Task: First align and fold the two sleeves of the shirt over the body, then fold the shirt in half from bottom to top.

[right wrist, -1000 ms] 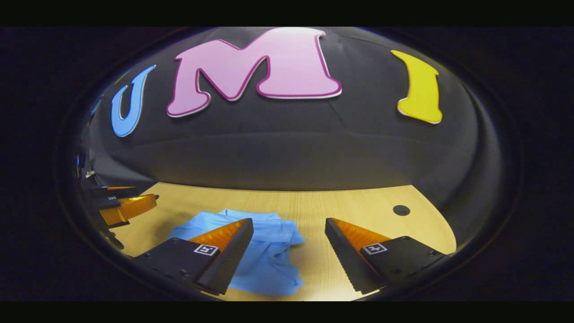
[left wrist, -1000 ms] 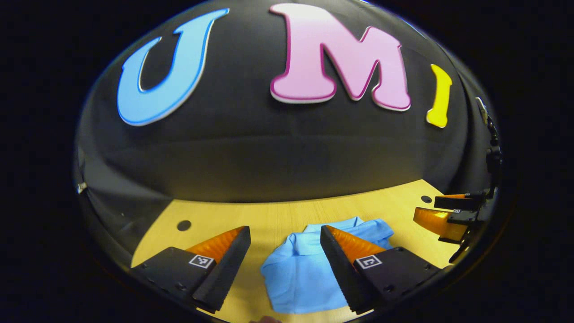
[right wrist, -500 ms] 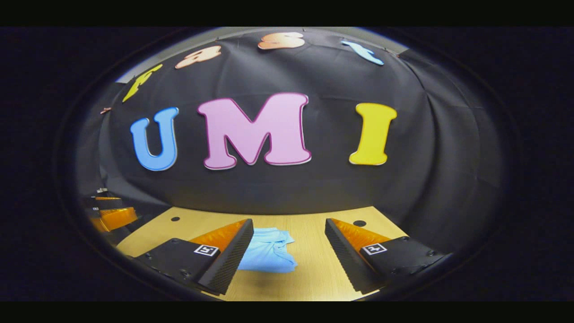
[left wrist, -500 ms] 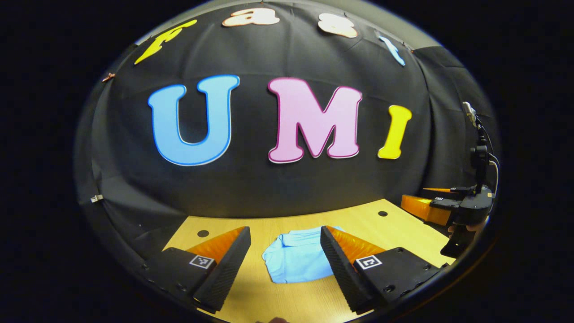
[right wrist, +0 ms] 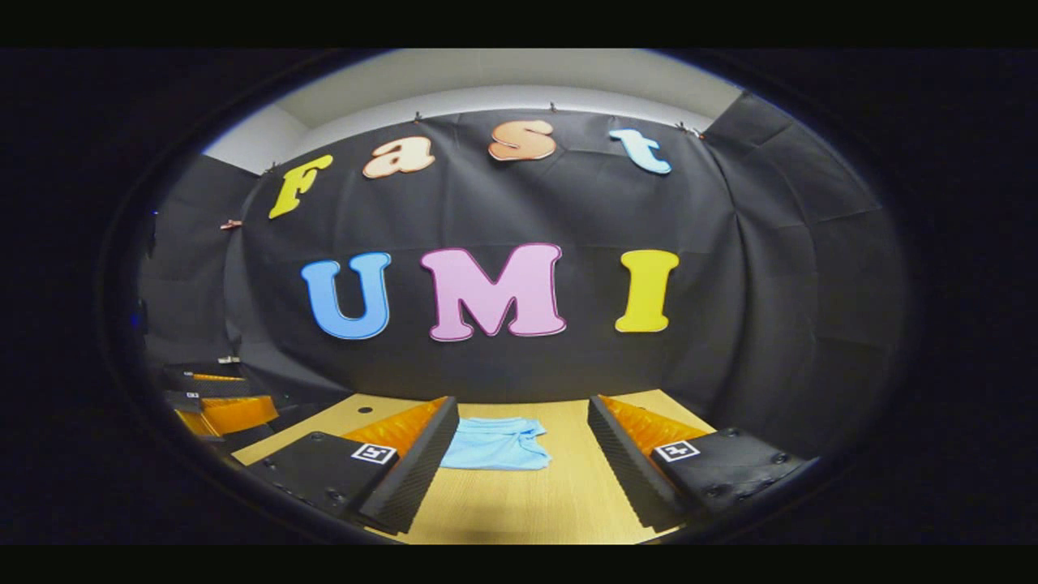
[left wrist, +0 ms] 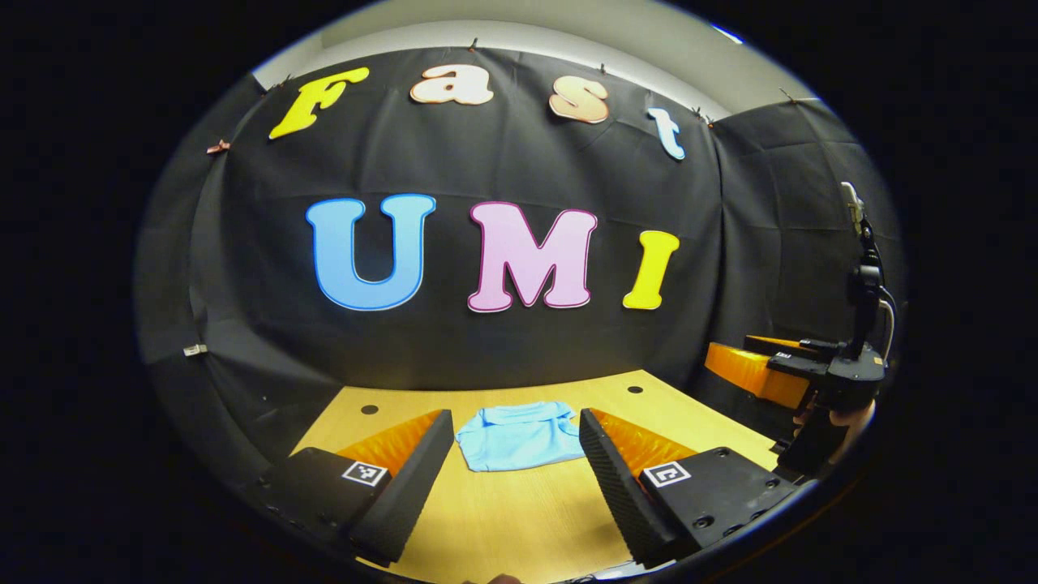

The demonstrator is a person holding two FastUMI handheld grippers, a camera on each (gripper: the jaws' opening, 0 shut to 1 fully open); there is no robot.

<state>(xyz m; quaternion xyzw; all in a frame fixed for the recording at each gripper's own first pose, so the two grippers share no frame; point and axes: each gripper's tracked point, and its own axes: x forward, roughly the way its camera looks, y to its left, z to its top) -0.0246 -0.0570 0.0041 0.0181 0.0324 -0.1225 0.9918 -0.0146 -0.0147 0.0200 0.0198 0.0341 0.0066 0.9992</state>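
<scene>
The light blue shirt (left wrist: pixel 516 435) lies folded into a compact bundle on the wooden table (left wrist: pixel 519 519), collar side toward the back wall. My left gripper (left wrist: pixel 516 478) is open, well back from the shirt, nothing between its fingers. In the right gripper view the shirt (right wrist: pixel 496 443) sits ahead between the fingers, slightly left, and my right gripper (right wrist: pixel 521 466) is open and empty, also held well short of it. The right gripper (left wrist: pixel 778 375) appears at the far right of the left gripper view, held by a hand (left wrist: pixel 843 422). The left gripper (right wrist: pixel 215 401) appears at the left edge of the right gripper view.
The black cloth wall (left wrist: pixel 503 349) stands right behind the table's far edge. Small round holes (left wrist: pixel 370 410) mark the tabletop near its back corners. A camera stand (left wrist: pixel 864 276) rises at the far right. Bare wood lies between the grippers and the shirt.
Both grippers have pulled back and risen away from the shirt, which now looks much smaller and farther off. Both stayed open. The shirt has not moved.
</scene>
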